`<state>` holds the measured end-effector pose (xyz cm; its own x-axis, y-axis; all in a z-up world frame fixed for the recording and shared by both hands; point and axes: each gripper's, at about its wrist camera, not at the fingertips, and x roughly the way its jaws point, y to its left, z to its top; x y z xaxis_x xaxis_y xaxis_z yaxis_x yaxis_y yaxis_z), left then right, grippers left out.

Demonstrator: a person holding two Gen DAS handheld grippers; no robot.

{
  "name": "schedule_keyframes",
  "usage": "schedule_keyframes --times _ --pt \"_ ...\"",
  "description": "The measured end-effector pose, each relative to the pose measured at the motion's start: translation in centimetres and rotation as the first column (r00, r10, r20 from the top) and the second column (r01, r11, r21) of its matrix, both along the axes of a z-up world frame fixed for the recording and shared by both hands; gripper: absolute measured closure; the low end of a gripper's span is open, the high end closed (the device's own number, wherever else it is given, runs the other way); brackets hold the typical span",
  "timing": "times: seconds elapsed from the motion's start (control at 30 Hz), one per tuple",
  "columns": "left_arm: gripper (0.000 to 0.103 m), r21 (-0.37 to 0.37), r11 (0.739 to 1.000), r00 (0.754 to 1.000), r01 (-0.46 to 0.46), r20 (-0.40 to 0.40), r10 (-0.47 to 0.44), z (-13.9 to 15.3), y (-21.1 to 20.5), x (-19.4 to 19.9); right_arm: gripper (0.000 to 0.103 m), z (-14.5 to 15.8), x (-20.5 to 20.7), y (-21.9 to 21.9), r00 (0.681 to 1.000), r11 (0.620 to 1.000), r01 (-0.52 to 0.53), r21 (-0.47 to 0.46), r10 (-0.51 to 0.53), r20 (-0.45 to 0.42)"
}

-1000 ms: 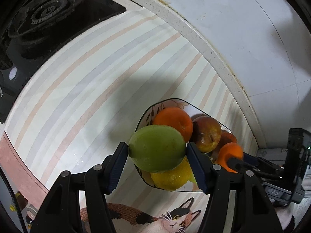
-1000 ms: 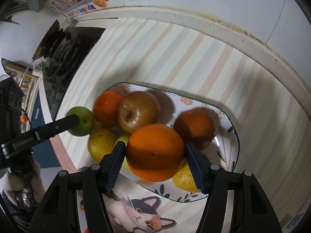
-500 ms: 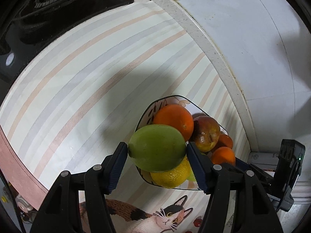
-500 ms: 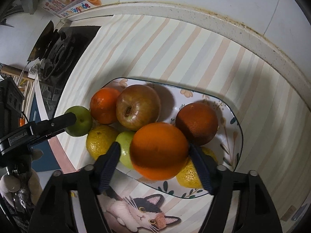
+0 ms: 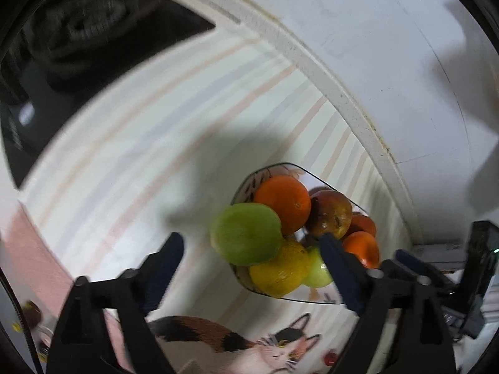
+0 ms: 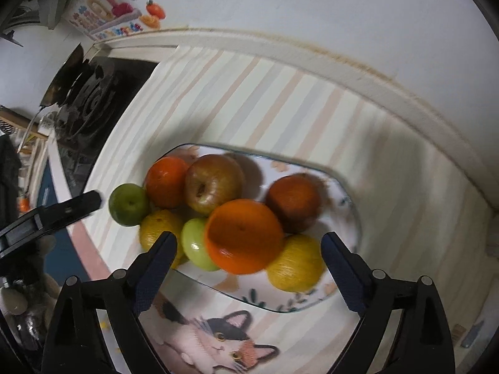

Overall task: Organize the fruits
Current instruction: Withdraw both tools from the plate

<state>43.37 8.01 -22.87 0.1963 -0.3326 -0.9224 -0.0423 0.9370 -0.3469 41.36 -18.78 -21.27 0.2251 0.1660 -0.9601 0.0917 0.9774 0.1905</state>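
Observation:
A patterned plate (image 6: 349, 215) on the striped cloth holds a pile of fruit: oranges, a red-brown apple (image 6: 213, 184), lemons and a green fruit. My left gripper (image 5: 252, 272) is open; a green fruit (image 5: 246, 233) lies free between its jaws at the plate's near left edge, blurred. My right gripper (image 6: 249, 266) is open; a large orange (image 6: 244, 240) sits free between its jaws on top of the pile. The green fruit also shows in the right wrist view (image 6: 128, 204), beside the left gripper's finger (image 6: 78, 207).
A black gas stove (image 5: 78, 40) lies at the far left. The white wall and counter rim (image 6: 312, 53) run behind the plate. A cat picture (image 6: 224, 333) on the cloth lies at the near edge. Stickers (image 6: 115, 18) are on the wall.
Both grippers have opened. The left let go of the green fruit and the right let go of the orange; both fruits now rest at the plate.

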Motion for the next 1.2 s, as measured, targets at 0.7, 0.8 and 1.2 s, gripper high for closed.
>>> schedule_keyframes --times 0.7,0.8,1.2 --pt "0.009 0.343 0.939 0.959 -0.009 0.27 -0.089 11.4 -6.4 -14.1 0.007 8.9 -14.2 -1.1 0.984 0.992 0.012 -0.127 0.011 0.18" --pt "0.009 0.342 0.94 0.952 -0.017 0.294 -0.09 12.9 -7.1 -16.0 0.007 10.9 -15.9 -1.3 0.976 0.993 0.007 -0.122 0.02 0.216" --pt "0.009 0.336 0.942 0.92 -0.02 0.375 -0.114 17.7 -9.3 -21.4 0.007 17.3 -21.5 -2.3 0.945 0.995 0.006 -0.103 0.029 0.326"
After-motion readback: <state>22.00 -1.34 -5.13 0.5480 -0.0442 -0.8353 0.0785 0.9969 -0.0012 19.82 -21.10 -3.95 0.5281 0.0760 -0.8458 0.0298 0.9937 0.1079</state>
